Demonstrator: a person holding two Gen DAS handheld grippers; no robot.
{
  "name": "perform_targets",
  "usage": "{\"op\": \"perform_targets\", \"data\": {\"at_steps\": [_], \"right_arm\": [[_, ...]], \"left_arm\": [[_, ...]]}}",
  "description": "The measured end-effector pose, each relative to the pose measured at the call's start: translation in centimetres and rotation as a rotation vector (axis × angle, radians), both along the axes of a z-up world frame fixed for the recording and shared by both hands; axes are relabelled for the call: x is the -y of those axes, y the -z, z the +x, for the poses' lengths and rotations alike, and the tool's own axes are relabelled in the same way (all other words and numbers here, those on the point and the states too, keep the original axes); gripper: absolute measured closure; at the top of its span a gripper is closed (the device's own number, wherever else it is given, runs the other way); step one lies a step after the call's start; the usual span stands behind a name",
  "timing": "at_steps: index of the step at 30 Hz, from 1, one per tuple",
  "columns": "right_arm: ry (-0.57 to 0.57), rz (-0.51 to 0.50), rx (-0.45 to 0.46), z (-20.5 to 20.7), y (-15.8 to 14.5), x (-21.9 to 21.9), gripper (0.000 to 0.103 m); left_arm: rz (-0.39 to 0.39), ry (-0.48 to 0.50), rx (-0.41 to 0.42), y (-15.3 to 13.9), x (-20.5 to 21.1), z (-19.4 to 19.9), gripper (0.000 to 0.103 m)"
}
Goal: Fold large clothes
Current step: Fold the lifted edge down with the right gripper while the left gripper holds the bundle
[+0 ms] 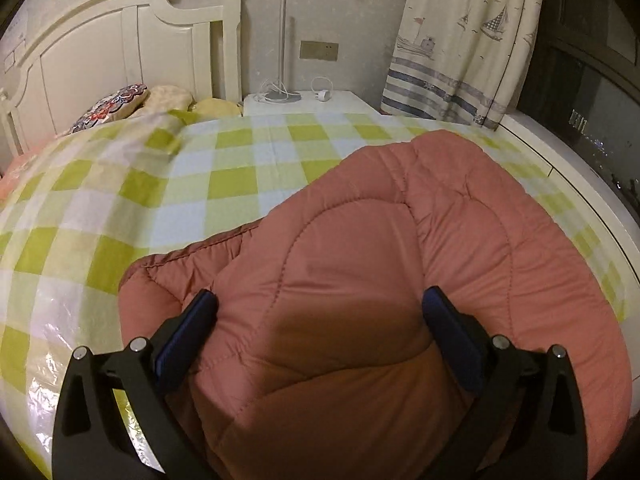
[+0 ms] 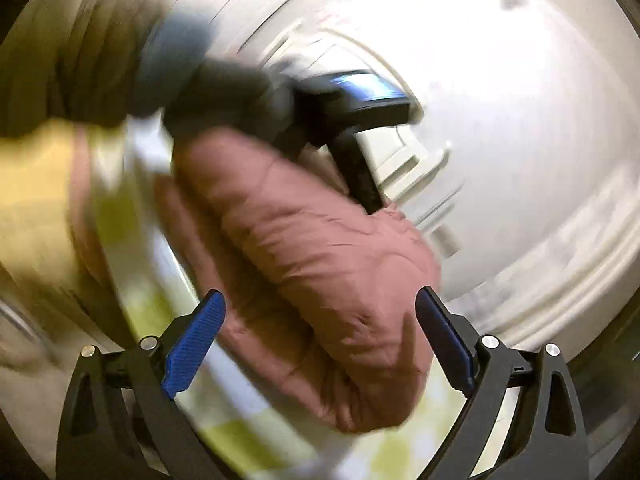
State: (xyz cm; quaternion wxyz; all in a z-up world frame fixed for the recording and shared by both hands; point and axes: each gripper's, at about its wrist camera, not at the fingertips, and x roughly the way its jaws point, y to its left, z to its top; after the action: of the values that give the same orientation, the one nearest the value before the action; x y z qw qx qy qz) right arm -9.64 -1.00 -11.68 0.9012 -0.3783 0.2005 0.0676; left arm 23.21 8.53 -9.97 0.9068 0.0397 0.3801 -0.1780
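A pink quilted down jacket lies on the green-and-white checked bed cover. My left gripper is open, its blue-padded fingers spread wide on either side of a puffy fold of the jacket that bulges between them. In the right wrist view, heavily blurred, my right gripper is also open, with a bundle of the pink jacket between its jaws. The left gripper and a dark-sleeved arm show above that bundle, touching its far end.
A cream headboard and pillows stand at the bed's far left. A white nightstand with a lamp and charger is behind the bed. A sailboat curtain hangs at the right by a dark window.
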Motion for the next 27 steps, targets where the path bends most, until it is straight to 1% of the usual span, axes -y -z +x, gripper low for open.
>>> {"op": "perform_targets", "data": {"at_steps": [1,2,3,4,5,6,7,8,9,10,11,12,13,14,15,16,18,19,20,21,22,24,25,26,27], "right_arm": [[0.008,0.113,-0.008,-0.1,-1.9,1.4,0.019],[0.017,0.204,-0.016,0.1,-3.4,2.5,0.019],[0.023,0.272,-0.024,-0.2,-4.3,1.8,0.019],[0.037,0.379,-0.042,0.5,-5.7,3.1,0.021],[0.05,0.438,-0.058,1.8,-6.7,3.6,0.021],[0.065,0.479,-0.066,2.3,-7.0,3.9,0.022],[0.086,0.507,-0.07,6.0,-7.8,2.3,0.022],[0.105,0.521,-0.095,7.4,-7.4,2.4,0.022],[0.11,0.519,-0.146,8.1,-6.6,3.6,0.022],[0.121,0.481,-0.275,11.1,-4.6,1.3,0.019],[0.141,0.415,-0.295,11.1,-2.9,0.7,0.018],[0.147,0.308,-0.259,11.4,-1.3,0.2,0.017],[0.145,0.232,-0.211,10.6,-0.1,-0.2,0.017],[0.153,0.221,-0.189,10.2,0.3,-0.3,0.017],[0.164,0.253,-0.201,10.2,0.0,0.1,0.017],[0.166,0.261,-0.21,10.0,-0.3,0.3,0.017],[0.168,0.264,-0.217,10.4,-0.5,0.5,0.017],[0.171,0.265,-0.213,10.9,-0.1,0.4,0.017],[0.175,0.26,-0.204,10.7,-0.1,0.4,0.017],[0.174,0.259,-0.201,11.8,0.5,0.2,0.017],[0.175,0.262,-0.201,11.8,0.5,0.2,0.017],[0.17,0.268,-0.202,11.8,0.3,0.4,0.017],[0.166,0.27,-0.201,12.1,1.5,0.1,0.017],[0.154,0.275,-0.196,11.4,1.2,-0.4,0.017],[0.145,0.271,-0.195,11.1,0.8,-0.3,0.017]], "left_arm": [[-0.005,-0.004,0.0,0.0,-0.1,0.1,0.002],[-0.007,-0.01,0.005,0.1,-0.1,0.0,0.002],[-0.006,-0.015,0.009,-0.2,-0.2,0.0,0.002],[-0.003,-0.02,0.015,-0.3,-0.1,-0.1,0.002],[0.001,-0.03,0.023,-0.3,-0.1,-0.2,0.002],[0.004,-0.037,0.028,-0.4,-0.1,-0.3,0.002],[0.008,-0.045,0.031,-0.5,-0.1,-0.4,0.002],[0.018,-0.053,0.035,-0.6,0.1,-0.6,0.002],[0.037,-0.055,0.034,-0.8,0.3,-0.7,0.002],[0.061,-0.05,0.027,-1.2,0.5,-0.7,0.002],[0.078,-0.038,0.021,-1.7,0.6,-0.8,0.002],[0.091,-0.032,0.011,-2.6,0.7,-1.0,0.002],[0.109,-0.049,0.006,-3.5,0.6,-1.3,0.002],[0.124,-0.094,0.015,-5.1,0.4,-1.7,0.002],[0.106,-0.118,0.03,-6.5,0.1,-2.3,0.002],[0.045,-0.122,0.06,-8.5,-0.2,-3.2,0.002],[-0.029,-0.113,0.104,-10.8,-0.1,-4.4,0.002],[-0.037,-0.12,0.116,-11.2,0.0,-4.6,0.002],[-0.038,-0.139,0.134,-11.5,0.4,-4.8,0.002],[-0.025,-0.162,0.143,-11.3,0.7,-4.5,0.002],[-0.007,-0.188,0.133,-10.5,1.0,-3.9,0.002],[0.053,-0.247,0.045,-6.8,1.2,-1.3,0.002],[0.11,-0.275,0.0,-3.9,1.1,0.2,0.002],[0.082,-0.25,-0.041,-1.4,0.6,1.4,0.002],[-0.034,-0.226,-0.075,0.1,-0.8,2.1,0.002]]}}
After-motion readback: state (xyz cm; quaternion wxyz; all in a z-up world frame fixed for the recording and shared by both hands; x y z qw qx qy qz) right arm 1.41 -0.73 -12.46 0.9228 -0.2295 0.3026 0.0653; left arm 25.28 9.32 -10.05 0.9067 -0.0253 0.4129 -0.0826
